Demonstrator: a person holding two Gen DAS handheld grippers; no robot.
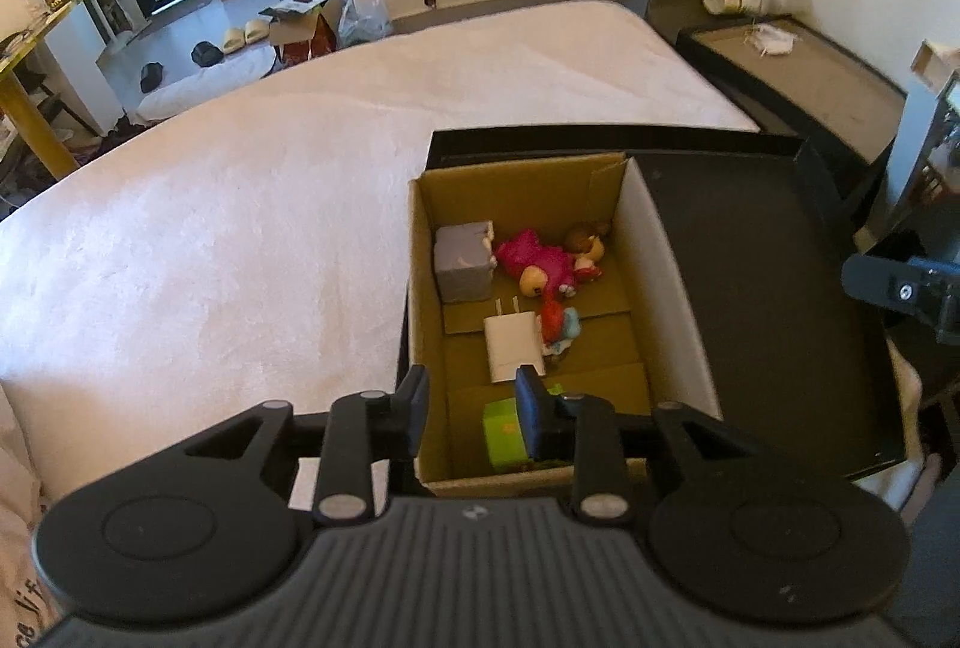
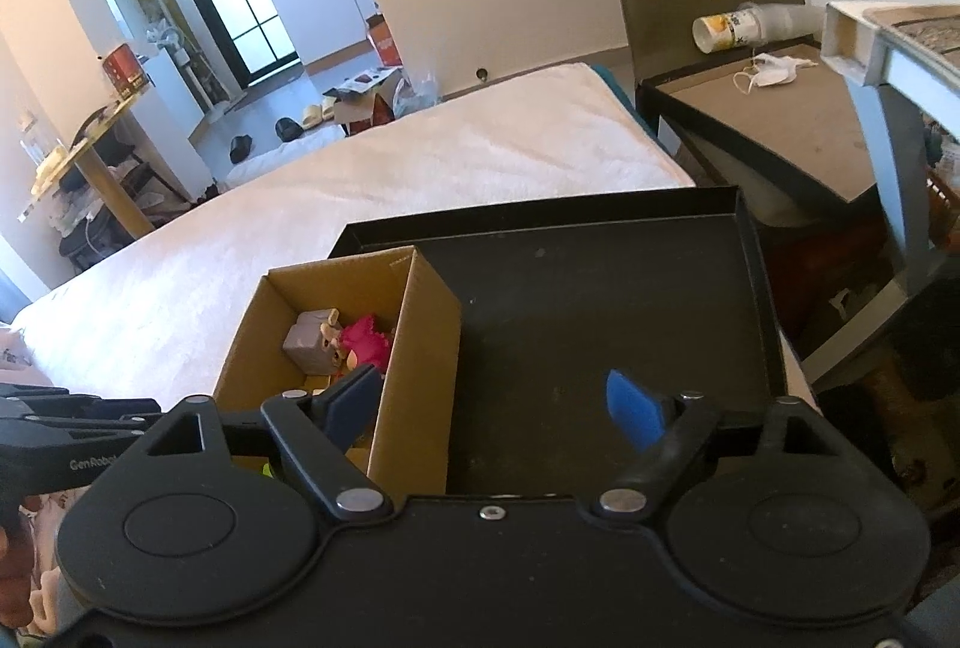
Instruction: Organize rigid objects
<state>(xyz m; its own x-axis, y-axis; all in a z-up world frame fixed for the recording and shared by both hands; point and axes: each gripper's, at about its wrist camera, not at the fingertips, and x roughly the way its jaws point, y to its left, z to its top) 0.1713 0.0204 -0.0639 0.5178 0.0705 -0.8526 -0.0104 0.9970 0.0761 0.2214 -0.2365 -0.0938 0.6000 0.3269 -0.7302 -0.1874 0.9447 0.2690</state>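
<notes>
An open cardboard box [image 1: 427, 288] sits in the left part of a black tray [image 1: 768, 300] on the bed. Inside lie a grey cube [image 1: 463, 265], a pink toy [image 1: 537, 258], a brown-haired figure [image 1: 588, 243], a white charger [image 1: 513, 345], a red and blue toy [image 1: 561, 324] and a green box [image 1: 504, 435]. My left gripper [image 1: 474, 411] hovers over the box's near end, jaws a little apart with nothing between them. My right gripper [image 2: 492, 405] stands open and empty above the box's right wall [image 2: 420, 348] and the bare tray floor [image 2: 600, 300].
The white-covered bed [image 1: 270, 204] stretches to the left and back. A black side table [image 2: 780, 120] at the right holds tipped paper cups [image 2: 726, 27] and a face mask [image 2: 774, 72]. Beyond the bed, slippers [image 1: 243, 36] and cardboard boxes [image 1: 300, 30] lie on the floor.
</notes>
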